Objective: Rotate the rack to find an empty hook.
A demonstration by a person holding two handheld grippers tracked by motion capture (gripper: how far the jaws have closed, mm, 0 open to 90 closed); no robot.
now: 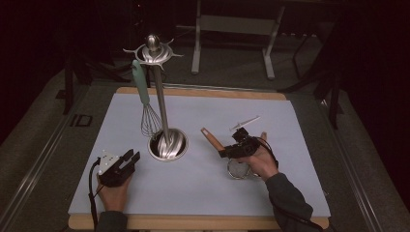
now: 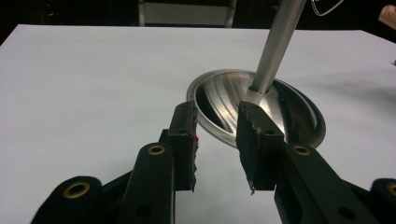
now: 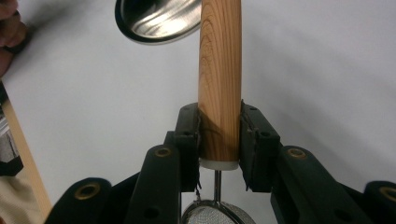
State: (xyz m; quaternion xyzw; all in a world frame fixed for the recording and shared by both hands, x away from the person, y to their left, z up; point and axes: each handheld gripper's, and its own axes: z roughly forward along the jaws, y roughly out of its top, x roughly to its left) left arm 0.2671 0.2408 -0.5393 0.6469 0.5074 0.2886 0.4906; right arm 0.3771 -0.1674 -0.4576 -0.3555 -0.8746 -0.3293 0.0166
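1. The strainer (image 1: 238, 168) is half hidden under the right hand (image 1: 261, 162) in the high view; in the right gripper view just the top of its mesh bowl (image 3: 217, 215) peeks in at the bottom edge.
2. The top of the utensil stand (image 1: 167, 144) is cut off in both gripper views: the left gripper view shows its dish and lower pole (image 2: 275, 46), the right gripper view only a slice of the dish (image 3: 156, 21).
3. The dark room beyond the table (image 1: 193, 193) is hard to make out.
4. Count: one stand, one whisk (image 1: 147, 108) with a pale green handle hanging from it, one strainer, two grippers.
5. The right gripper (image 1: 232, 150) pinches the strainer's wooden handle (image 3: 219, 79) near its lower end, both pads pressed to the wood. The handle slants up toward the stand, the mesh bowl low over the white sheet, right of the stand's dish.
6. The left gripper (image 1: 131, 158) rests low near the table's front left, just beside the dish, its jaws spread with nothing between them, aimed at the stand's base.
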